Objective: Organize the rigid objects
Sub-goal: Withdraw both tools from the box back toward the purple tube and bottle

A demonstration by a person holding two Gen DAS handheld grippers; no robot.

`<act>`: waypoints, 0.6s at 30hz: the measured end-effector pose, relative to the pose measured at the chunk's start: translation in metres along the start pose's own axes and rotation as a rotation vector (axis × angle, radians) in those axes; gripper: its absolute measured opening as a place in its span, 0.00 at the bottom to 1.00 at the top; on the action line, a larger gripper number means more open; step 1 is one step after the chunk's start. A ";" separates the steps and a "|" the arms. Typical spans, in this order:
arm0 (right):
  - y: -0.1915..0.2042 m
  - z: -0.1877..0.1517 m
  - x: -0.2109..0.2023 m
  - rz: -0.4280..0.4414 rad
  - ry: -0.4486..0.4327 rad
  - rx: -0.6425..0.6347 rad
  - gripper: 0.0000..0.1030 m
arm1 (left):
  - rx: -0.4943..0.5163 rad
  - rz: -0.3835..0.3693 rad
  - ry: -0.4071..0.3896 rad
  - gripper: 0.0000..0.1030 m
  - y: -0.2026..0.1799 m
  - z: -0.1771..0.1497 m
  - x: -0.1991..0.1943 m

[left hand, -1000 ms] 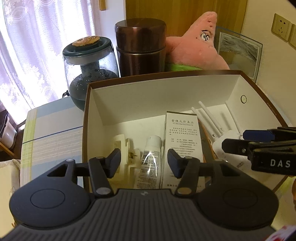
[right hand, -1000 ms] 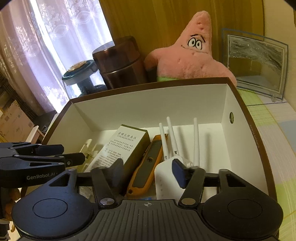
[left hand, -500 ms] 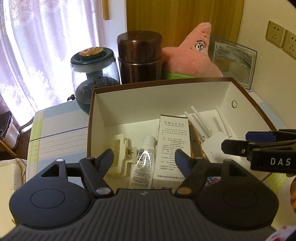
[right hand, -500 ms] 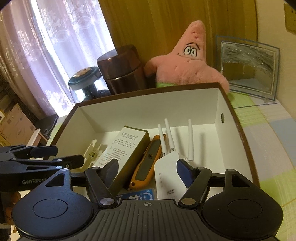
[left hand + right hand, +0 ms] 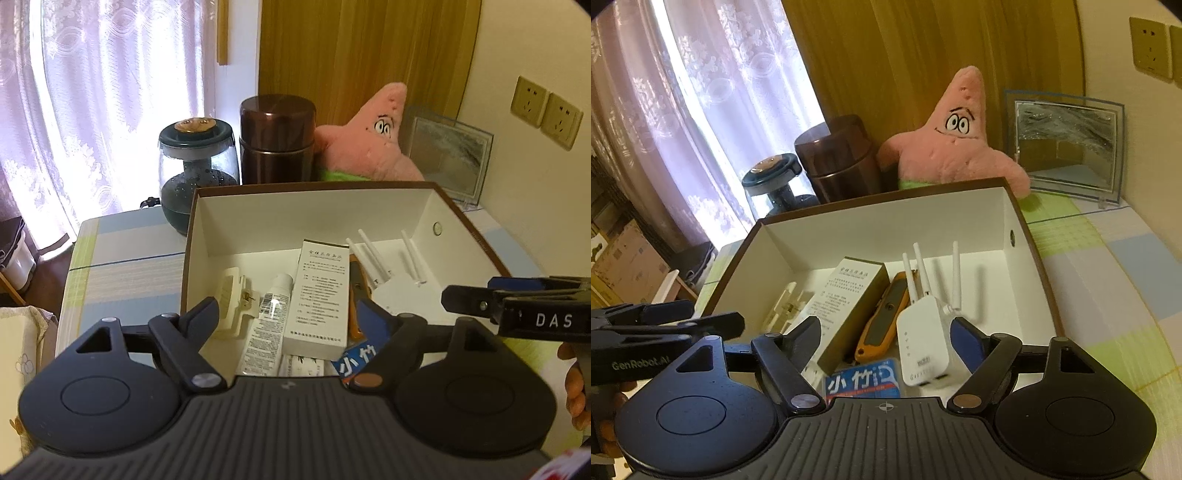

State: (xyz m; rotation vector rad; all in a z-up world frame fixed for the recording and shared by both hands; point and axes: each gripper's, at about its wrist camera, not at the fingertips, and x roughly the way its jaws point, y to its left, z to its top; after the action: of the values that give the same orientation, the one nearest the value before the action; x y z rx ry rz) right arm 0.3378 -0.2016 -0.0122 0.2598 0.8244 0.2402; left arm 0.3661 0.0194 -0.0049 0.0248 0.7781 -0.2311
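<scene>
Box (image 5: 458, 214): brown outside, white inside, open at the top, standing on my bench (image 5: 122, 266) in front of the things along its back edge.
Left tongs (image 5: 291, 312): released; the jaws have just been opening and stand wide above the box's near rim, nothing pinched between them.
Right tongs (image 5: 886, 328): released too; these jaws have also just been opening, and they hang over the repeater without pressing on it.
Carton (image 5: 323, 291): tall white packet with fine dark print, lying flat near the middle of the box floor, its long side running from near wall to far wall.
Tube (image 5: 266, 321): white, capped, printed label, lying just left of the carton and touching it.
Hair clip (image 5: 232, 299): cream plastic claw, left of the tube, close to the box's left wall.
Knife (image 5: 882, 317): orange and grey utility knife, wedged between carton and repeater.
Repeater (image 5: 923, 343): white plug-in unit with three thin white antennas pointing to the far wall, on the right half of the floor.
Blue packet (image 5: 862, 382): blue with white characters, by the near wall, partly hidden by my tongs.
Back edge of bench: glass jar (image 5: 195, 173), brown canister (image 5: 277, 140), pink star plush (image 5: 956, 147), glass frame (image 5: 1067, 144).
</scene>
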 end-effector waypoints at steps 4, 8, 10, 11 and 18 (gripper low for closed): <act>-0.002 -0.009 -0.018 0.001 -0.018 0.010 0.72 | -0.014 0.001 -0.010 0.77 -0.002 -0.007 -0.015; -0.002 -0.016 -0.033 0.013 -0.024 0.019 0.72 | -0.012 0.048 -0.017 0.77 -0.007 -0.015 -0.031; -0.001 -0.019 -0.040 0.013 -0.027 0.015 0.72 | -0.018 0.040 -0.017 0.77 -0.008 -0.020 -0.039; 0.000 -0.021 -0.044 0.015 -0.028 0.014 0.72 | -0.022 0.032 -0.015 0.77 -0.009 -0.022 -0.042; 0.004 -0.034 -0.066 0.016 -0.034 0.017 0.72 | -0.042 0.021 -0.007 0.77 -0.015 -0.038 -0.062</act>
State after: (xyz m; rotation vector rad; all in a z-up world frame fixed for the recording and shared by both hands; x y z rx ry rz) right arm 0.2686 -0.2142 0.0126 0.2855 0.7911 0.2434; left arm 0.2935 0.0210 0.0119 -0.0078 0.7756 -0.1942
